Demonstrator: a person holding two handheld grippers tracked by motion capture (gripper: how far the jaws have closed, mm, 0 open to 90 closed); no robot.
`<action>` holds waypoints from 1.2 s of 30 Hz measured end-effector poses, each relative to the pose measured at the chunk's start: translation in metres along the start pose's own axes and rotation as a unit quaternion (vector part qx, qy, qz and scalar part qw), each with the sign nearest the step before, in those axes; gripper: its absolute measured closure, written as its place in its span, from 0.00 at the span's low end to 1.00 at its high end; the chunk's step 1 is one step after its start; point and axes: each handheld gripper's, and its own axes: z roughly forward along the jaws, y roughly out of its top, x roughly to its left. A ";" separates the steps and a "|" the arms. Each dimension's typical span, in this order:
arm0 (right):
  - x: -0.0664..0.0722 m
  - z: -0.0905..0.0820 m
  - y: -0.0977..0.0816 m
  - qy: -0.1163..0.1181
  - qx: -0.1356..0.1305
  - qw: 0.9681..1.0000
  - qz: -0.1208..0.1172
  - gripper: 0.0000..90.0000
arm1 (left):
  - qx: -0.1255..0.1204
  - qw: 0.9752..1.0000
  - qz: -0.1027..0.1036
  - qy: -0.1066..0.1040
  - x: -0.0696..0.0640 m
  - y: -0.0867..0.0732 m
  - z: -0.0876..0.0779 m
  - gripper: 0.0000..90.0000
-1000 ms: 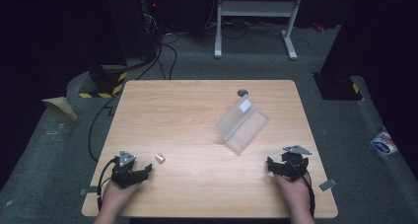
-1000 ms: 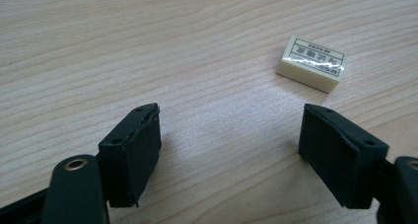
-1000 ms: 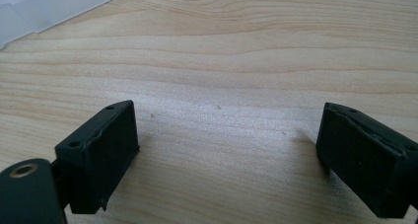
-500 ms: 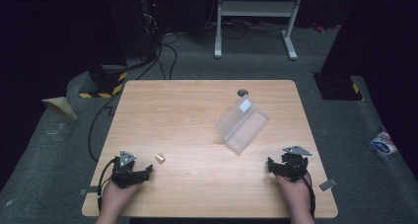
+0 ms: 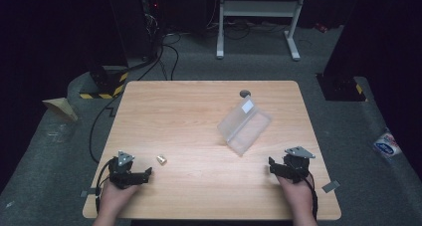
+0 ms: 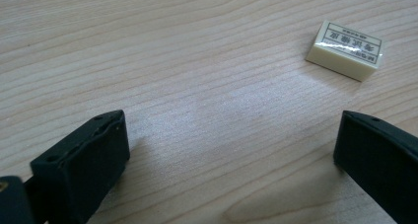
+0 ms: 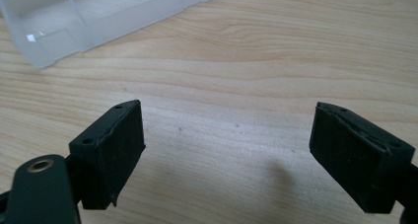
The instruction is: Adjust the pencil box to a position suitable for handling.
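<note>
While lying open, clear box holds nothing visible

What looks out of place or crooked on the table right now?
The clear plastic box lies at a slant to the table's edges, with nothing seen inside it. The small eraser lies loose and apart from the box, just ahead of the open left gripper. Nothing looks spilled or broken.

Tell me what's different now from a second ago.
The left gripper has just been opening its jaws; they now stand wide with nothing between them, the eraser lying untouched ahead. Both hands, the open right gripper, the clear plastic box and the table stayed put.
</note>
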 end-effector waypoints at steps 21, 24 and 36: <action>0.049 0.001 0.022 0.084 -0.008 0.996 -0.015 0.22 | 0.000 1.000 -0.003 0.001 -0.002 0.001 0.002 0.00; 0.054 0.003 0.027 0.087 -0.015 0.996 -0.015 0.26 | 0.000 1.000 -0.003 0.001 -0.002 0.001 0.002 0.00; 0.082 0.017 0.053 0.113 -0.011 0.992 -0.047 0.32 | 0.000 1.000 0.000 0.000 -0.003 0.001 0.001 0.01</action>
